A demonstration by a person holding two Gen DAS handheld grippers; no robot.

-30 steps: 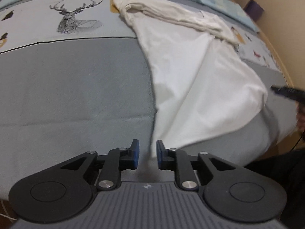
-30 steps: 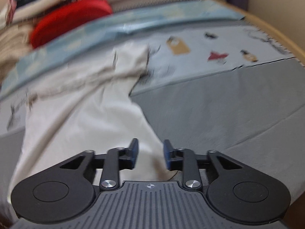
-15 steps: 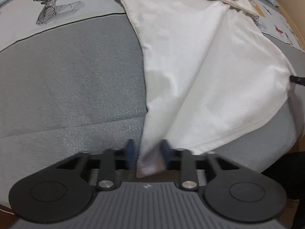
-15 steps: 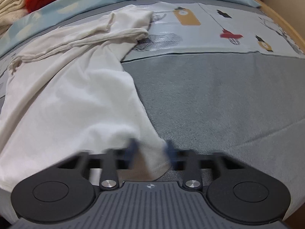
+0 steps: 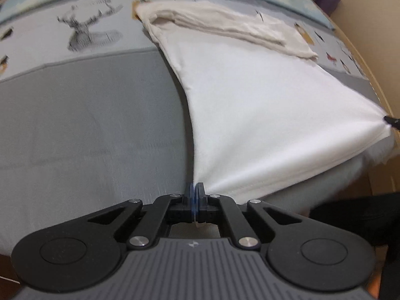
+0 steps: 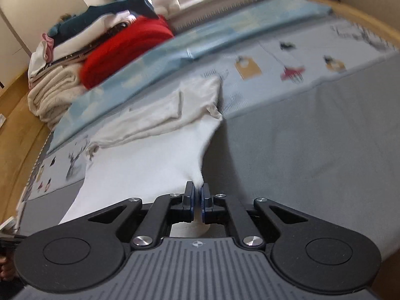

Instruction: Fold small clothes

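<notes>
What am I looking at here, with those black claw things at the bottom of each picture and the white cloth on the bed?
There is no robot. A person holds a hand tool in each hand, each with two jaws and a camera looking along them; one picture comes from each tool. The left gripper and the right gripper have just closed, each pinching a near corner of a white garment, stretching its near edge between them. The garment lies on a bed with a grey cover printed with a deer. Its far part is bunched into folds. Behind, a pile of folded textiles sits with a red item on it.
</notes>
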